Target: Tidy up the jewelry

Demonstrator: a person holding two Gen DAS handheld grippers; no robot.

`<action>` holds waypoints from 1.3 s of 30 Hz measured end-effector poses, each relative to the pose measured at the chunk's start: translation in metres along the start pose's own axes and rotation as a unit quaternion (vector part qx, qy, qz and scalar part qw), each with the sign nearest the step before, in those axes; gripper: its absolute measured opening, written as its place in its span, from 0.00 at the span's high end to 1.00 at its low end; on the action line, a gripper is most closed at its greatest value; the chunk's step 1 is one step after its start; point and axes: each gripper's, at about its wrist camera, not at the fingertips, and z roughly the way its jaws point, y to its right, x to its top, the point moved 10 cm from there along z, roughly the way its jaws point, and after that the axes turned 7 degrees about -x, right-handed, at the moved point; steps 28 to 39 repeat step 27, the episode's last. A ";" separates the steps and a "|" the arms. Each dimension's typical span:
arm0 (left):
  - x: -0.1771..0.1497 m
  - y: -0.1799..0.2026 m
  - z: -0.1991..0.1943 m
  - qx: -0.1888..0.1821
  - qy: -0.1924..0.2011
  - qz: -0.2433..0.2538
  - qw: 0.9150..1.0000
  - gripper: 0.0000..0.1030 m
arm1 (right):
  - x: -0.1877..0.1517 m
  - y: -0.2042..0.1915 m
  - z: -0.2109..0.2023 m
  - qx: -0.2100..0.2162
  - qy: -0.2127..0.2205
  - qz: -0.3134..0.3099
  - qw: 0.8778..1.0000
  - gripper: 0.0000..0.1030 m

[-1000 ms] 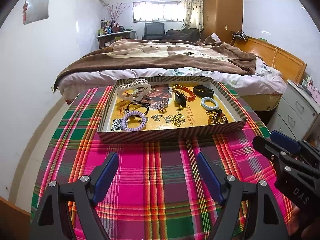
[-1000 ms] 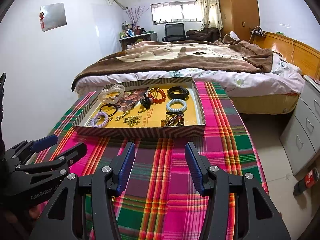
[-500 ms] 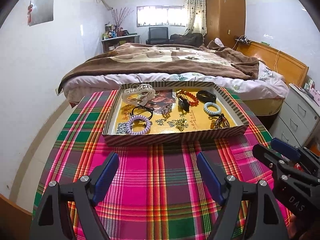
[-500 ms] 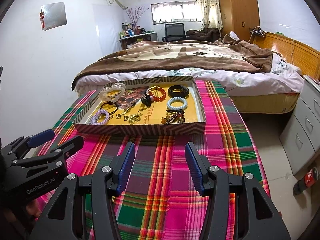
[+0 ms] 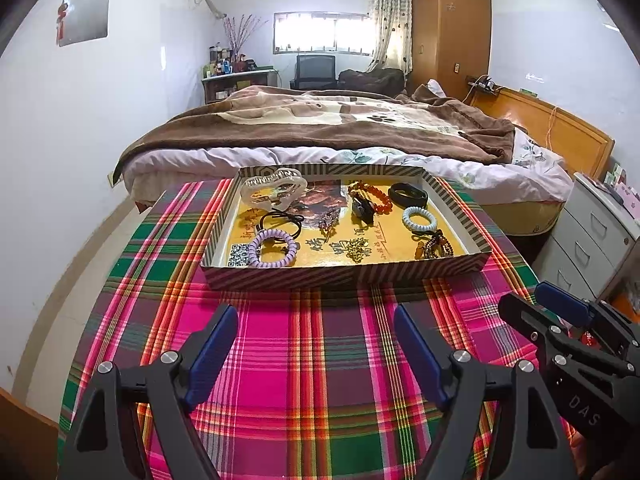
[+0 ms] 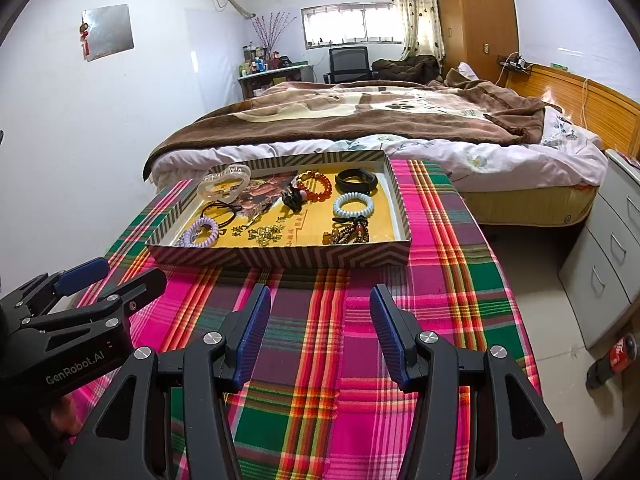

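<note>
Fingers (image 5: 212, 344) apart, right gripper (image 5: 532, 308) cropped

Table (image 5: 320, 400): covered edge to edge by a plaid cloth (image 5: 132, 264) in pink, green and dark purple with orange and white lines. Cloth lies flat, no folds noted.

One item rests directly on the cloth: a shallow open tray (image 5: 344, 274) with striped outer walls and a yellow printed floor. It sits at the far edge of the table, its long side parallel to that edge, closer to the far left corner in the right wrist view (image 6: 280, 258). Near half of the cloth bare.
</note>
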 end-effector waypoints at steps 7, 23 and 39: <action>0.000 0.000 0.000 -0.001 0.003 -0.001 1.000 0.23 | -0.001 0.000 0.000 0.000 -0.001 0.000 1.000 0.49; -0.002 0.000 0.002 -0.005 -0.002 -0.009 1.000 0.23 | -0.004 0.000 0.003 0.000 -0.005 0.001 1.000 0.49; -0.003 -0.001 0.003 -0.003 -0.005 -0.009 1.000 0.23 | -0.005 0.001 0.003 -0.001 -0.005 0.001 1.000 0.49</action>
